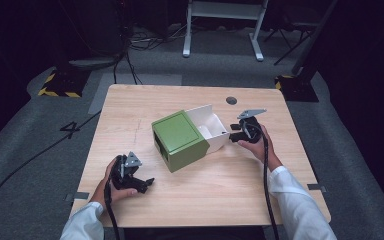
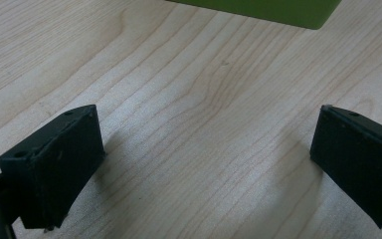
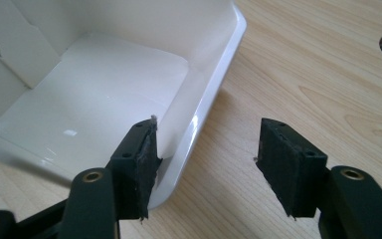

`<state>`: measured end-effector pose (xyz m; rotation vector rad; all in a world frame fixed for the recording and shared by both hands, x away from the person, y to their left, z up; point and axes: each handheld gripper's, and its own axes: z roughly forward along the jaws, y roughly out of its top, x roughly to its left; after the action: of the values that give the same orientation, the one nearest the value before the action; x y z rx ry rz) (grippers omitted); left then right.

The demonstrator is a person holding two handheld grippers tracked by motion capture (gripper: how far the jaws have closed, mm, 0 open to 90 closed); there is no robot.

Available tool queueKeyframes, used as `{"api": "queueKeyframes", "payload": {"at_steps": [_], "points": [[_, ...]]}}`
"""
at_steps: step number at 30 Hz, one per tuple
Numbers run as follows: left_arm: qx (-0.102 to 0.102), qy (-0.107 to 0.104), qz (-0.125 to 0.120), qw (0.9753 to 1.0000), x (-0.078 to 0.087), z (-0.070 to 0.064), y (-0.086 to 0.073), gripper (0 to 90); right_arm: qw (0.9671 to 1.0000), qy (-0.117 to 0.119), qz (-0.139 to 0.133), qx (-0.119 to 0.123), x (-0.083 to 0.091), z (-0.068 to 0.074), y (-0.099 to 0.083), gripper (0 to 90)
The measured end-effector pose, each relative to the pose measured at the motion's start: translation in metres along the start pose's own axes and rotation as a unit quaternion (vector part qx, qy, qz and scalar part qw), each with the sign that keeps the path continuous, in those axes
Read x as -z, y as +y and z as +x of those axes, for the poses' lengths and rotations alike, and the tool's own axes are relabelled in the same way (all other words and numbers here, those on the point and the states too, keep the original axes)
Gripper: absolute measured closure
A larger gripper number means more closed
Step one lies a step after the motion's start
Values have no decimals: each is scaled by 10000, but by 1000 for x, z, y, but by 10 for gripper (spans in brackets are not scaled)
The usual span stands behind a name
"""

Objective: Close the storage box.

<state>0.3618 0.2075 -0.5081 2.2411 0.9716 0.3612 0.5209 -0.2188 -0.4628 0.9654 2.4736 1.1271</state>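
High view: right gripper lining up on the white drawer

High view, big to small: wooden table (image 1: 130, 115), then green box (image 1: 180, 140) mid-table with its white drawer (image 1: 214, 125) slid out toward the right. Right gripper (image 1: 236, 134) sits at the drawer's corner, fingers (image 3: 137, 167) released, one inside the wall, one outside on the table. Left gripper (image 1: 140, 184) rests near the front left, fingers spread, holding nothing, box just ahead.

Likely step: grip the drawer wall. Next move needs closing on that thin rim. Plenty of open table to the right; round hole (image 1: 231, 100) sits behind.
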Motion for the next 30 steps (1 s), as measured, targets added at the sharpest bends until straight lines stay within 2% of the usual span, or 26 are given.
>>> {"api": "queueKeyframes", "payload": {"at_steps": [3, 18, 30], "points": [[0, 0, 0, 10000, 0, 0, 0, 6, 9999, 12, -9, -109, 0, -5, -2, 397], [-2, -3, -1, 10000, 0, 0, 0, 6, 9995, -162, -83, -241, 6, -17, -6, 387], [2, -4, -1, 10000, 0, 0, 0, 6, 9992, -260, -142, -261, 10, -20, -6, 373]]}}
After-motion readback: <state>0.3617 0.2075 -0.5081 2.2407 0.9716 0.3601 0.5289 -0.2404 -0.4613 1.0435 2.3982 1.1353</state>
